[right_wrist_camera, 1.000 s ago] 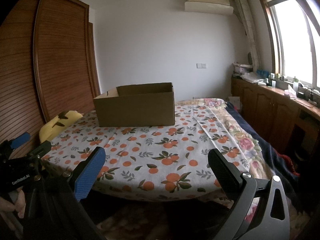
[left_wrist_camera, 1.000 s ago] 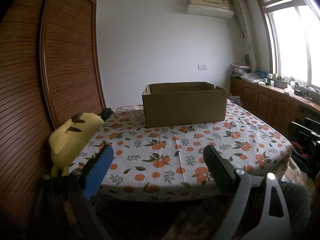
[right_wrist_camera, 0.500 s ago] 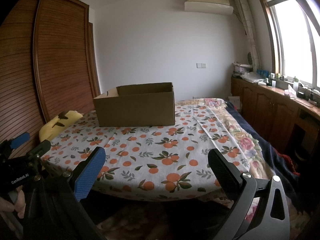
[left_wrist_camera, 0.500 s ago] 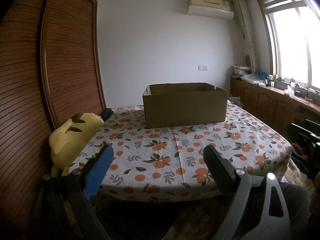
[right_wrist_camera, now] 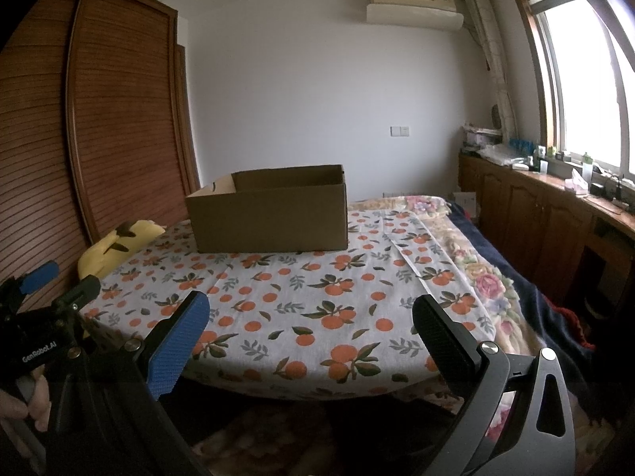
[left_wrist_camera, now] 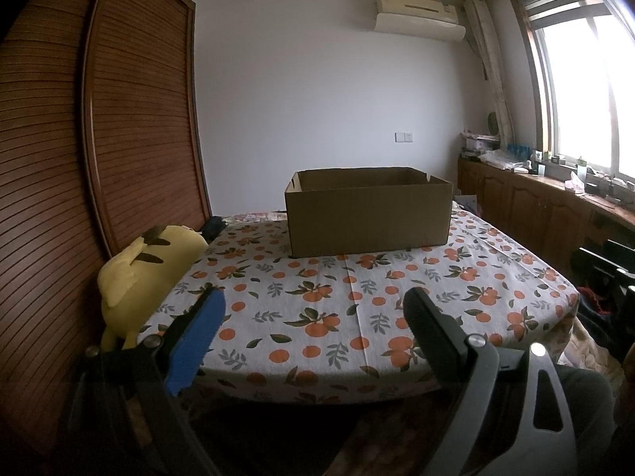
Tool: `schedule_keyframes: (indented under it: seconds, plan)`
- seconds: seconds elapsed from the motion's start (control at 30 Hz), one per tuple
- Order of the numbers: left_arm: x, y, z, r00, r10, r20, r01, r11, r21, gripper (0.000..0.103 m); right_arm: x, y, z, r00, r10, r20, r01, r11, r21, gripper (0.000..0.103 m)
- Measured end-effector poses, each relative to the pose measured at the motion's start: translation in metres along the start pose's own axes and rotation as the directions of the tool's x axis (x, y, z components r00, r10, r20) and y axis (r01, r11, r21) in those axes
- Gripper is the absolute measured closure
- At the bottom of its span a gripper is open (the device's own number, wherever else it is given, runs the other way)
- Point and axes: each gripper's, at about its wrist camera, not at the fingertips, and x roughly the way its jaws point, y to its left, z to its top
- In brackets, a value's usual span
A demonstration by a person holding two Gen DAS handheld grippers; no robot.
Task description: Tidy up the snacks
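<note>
An open brown cardboard box (left_wrist_camera: 369, 216) (right_wrist_camera: 270, 216) stands at the far side of a bed covered by an orange-patterned cloth (left_wrist_camera: 337, 301) (right_wrist_camera: 309, 297). Its inside is hidden from both views, and no snacks show. My left gripper (left_wrist_camera: 313, 313) hangs open over the near edge of the bed, nothing between its fingers. My right gripper (right_wrist_camera: 311, 319) is also open and empty, at the near edge further right. The left gripper (right_wrist_camera: 39, 289) shows at the lower left of the right wrist view, held by a hand (right_wrist_camera: 24, 404).
A yellow plush toy (left_wrist_camera: 143, 273) (right_wrist_camera: 119, 244) lies at the bed's left edge against a brown slatted wardrobe (left_wrist_camera: 99, 158). A flowered blanket (right_wrist_camera: 476, 269) covers the bed's right side. Wooden cabinets with clutter (right_wrist_camera: 555, 206) run under the window on the right.
</note>
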Motion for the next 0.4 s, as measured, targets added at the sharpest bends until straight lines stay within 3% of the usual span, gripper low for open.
schedule_keyframes:
  seconds: [0.4]
  plan:
    - [-0.0003,0.0006,0.0001,1.000,0.001,-0.002,-0.001,1.000,0.001,0.011,-0.0007,0.0005,0.0002,1.000,0.000,-0.002,0.000,1.000,0.003,0.000]
